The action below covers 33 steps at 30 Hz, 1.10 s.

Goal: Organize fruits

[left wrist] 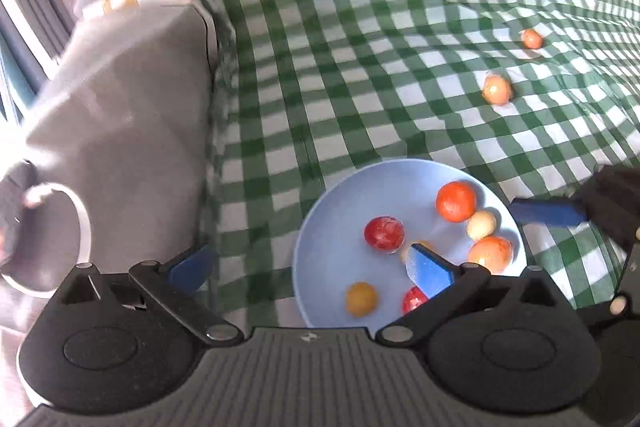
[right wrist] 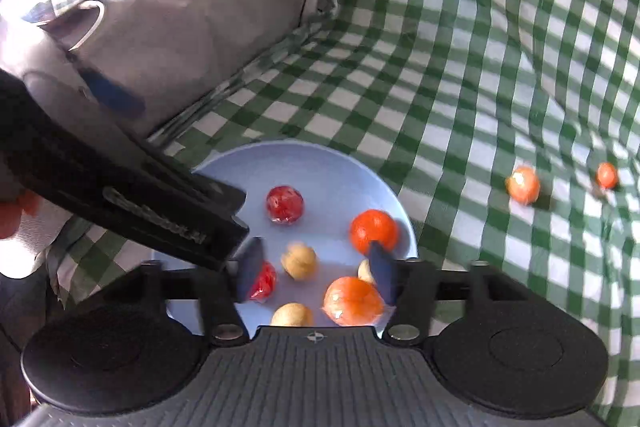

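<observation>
A pale blue plate (left wrist: 340,211) lies on the green checked cloth and holds several small round fruits: red (left wrist: 384,234), orange (left wrist: 456,201), pale (left wrist: 481,225) and yellow (left wrist: 361,299). My left gripper (left wrist: 308,261) hovers over the plate's left half, open wide, with nothing between its blue pads. My right gripper (right wrist: 316,271) is over the same plate (right wrist: 320,167), open, above a pale fruit (right wrist: 298,261) that its pads do not touch. Two orange fruits lie loose on the cloth to the right (right wrist: 523,184), (right wrist: 607,175).
A grey fabric bag (left wrist: 132,127) with a white ring handle (left wrist: 82,215) stands left of the plate. The rumpled checked cloth (left wrist: 360,67) stretches back and to the right. The left gripper's black arm (right wrist: 140,203) crosses the right wrist view.
</observation>
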Motion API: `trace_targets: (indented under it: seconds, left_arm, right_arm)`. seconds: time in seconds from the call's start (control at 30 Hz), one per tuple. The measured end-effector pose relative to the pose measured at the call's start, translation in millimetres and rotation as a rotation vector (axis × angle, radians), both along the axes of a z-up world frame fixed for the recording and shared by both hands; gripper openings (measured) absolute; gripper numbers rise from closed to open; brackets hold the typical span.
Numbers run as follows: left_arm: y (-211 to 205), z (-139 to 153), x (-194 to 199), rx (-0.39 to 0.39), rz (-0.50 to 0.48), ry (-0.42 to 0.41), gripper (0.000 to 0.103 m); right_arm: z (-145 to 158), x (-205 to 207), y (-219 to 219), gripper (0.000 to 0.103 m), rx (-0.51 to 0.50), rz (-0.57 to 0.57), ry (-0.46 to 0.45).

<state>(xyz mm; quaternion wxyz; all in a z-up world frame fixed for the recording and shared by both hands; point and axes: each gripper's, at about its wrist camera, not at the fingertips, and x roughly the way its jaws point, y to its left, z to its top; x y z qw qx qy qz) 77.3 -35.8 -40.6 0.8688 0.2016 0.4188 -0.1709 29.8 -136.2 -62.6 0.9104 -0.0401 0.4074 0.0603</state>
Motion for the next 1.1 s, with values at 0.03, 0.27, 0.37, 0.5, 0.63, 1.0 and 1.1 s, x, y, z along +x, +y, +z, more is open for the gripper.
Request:
trace_targets:
  seconds: [0.03,0.27,0.37,0.5,0.63,1.0,1.1]
  left_arm:
    - [2,3,-4,0.011,0.001,-0.001,0.103]
    - [35,11,-55,0.001,0.077,0.093,0.103]
    - [46,15,-79,-0.015,0.093,0.115,0.103]
    - [48,25,-98,-0.007,0.077,0.067,0.103]
    - [46,36,-112,-0.023,0.069,0.04,0.103]
    - [41,50,-141,-0.011,0.03,-0.024,0.103]
    - [41,53,-144,-0.014,0.026,-0.032,0.103]
  right_arm:
    - [3,-3,1,0.076,-0.004,0.007,-0.008]
    - [34,-54,2,0.097,0.04,-0.026,0.033]
    - [45,-82,4,0.1,0.071,-0.051,0.036]
    - [51,-111,11,0.101,0.058,-0.09,0.029]
    - [54,-130,20,0.101,0.033,-0.095,0.008]
    - [71,-157,22,0.102,0.016,-0.134,-0.076]
    - [74,-161,21,0.102,0.016,-0.14,-0.09]
